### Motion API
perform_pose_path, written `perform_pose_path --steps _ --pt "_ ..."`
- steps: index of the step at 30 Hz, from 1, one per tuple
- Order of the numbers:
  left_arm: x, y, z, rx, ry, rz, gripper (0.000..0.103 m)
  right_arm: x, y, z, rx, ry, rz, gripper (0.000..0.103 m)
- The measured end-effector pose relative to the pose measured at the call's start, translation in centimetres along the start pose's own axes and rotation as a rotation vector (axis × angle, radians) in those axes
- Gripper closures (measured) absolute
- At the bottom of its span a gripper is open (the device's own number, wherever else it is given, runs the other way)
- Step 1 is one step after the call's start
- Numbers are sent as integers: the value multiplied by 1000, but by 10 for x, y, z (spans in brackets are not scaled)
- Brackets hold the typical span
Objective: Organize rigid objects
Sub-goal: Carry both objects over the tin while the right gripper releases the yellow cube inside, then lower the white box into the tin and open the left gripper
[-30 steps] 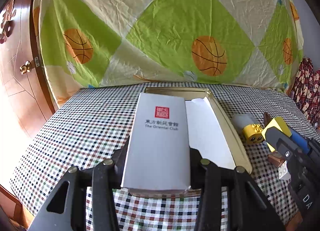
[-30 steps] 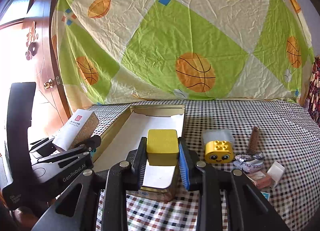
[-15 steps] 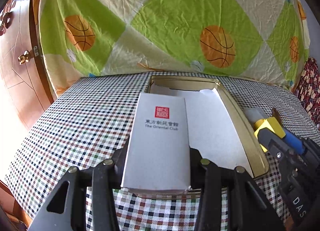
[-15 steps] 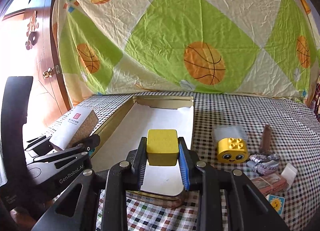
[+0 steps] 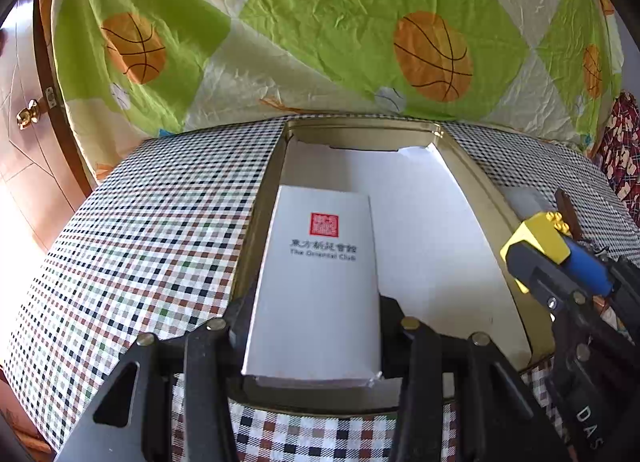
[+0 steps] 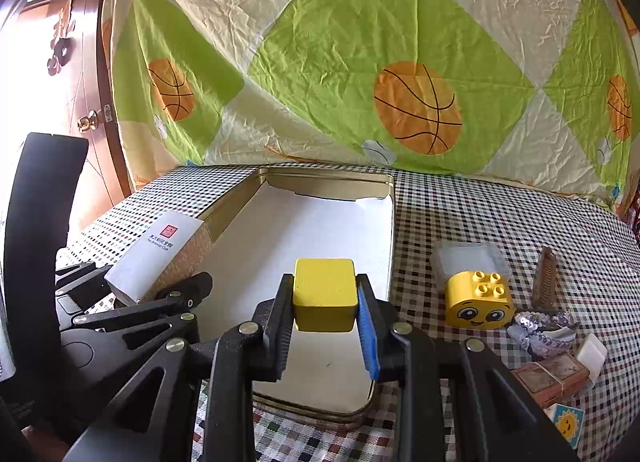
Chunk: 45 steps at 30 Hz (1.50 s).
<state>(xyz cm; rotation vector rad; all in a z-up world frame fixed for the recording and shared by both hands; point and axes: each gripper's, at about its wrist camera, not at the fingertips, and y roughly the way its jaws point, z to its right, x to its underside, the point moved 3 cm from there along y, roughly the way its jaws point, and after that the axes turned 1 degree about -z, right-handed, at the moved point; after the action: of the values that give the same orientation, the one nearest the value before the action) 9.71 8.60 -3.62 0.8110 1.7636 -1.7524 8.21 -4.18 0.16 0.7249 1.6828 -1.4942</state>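
Observation:
My left gripper (image 5: 316, 326) is shut on a white card box (image 5: 318, 282) with a red seal and printed text, held over the left half of the gold tin tray (image 5: 480, 190). That tray is lined with white paper. In the right wrist view my right gripper (image 6: 325, 310) is shut on a plain yellow block (image 6: 325, 292) above the tray's near end (image 6: 320, 410). The white card box (image 6: 160, 250) and left gripper (image 6: 132, 310) show at the left there. The right gripper with its yellow block (image 5: 536, 242) enters the left wrist view from the right.
On the checked tablecloth (image 6: 500, 214) right of the tray sit a yellow face brick (image 6: 478, 300), a clear plastic case (image 6: 468, 258), a brown comb (image 6: 544, 278), a sequinned piece (image 6: 536, 330), a banded brown box (image 6: 552, 376) and a sun card (image 6: 568, 424). A basketball-print sheet (image 6: 360, 62) hangs behind; a wooden door (image 6: 80, 102) stands left.
Both grippers have moved forward and lower with their loads. The white box now hangs over the tray's left half and the yellow block sits further over the tray's near end.

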Motion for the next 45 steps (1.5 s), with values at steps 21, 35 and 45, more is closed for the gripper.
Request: perform_pose_path --steps 21,35,45 --pt "-8 28 3 -21 30 -11 60 3 21 -2 -19 2 -53 71" --pt "-6 20 -2 -43 37 14 51 5 25 4 -92 37 -76 67" --pt "-8 -22 -6 -6 -30 133 0 6 -30 39 -95 179 73 20"
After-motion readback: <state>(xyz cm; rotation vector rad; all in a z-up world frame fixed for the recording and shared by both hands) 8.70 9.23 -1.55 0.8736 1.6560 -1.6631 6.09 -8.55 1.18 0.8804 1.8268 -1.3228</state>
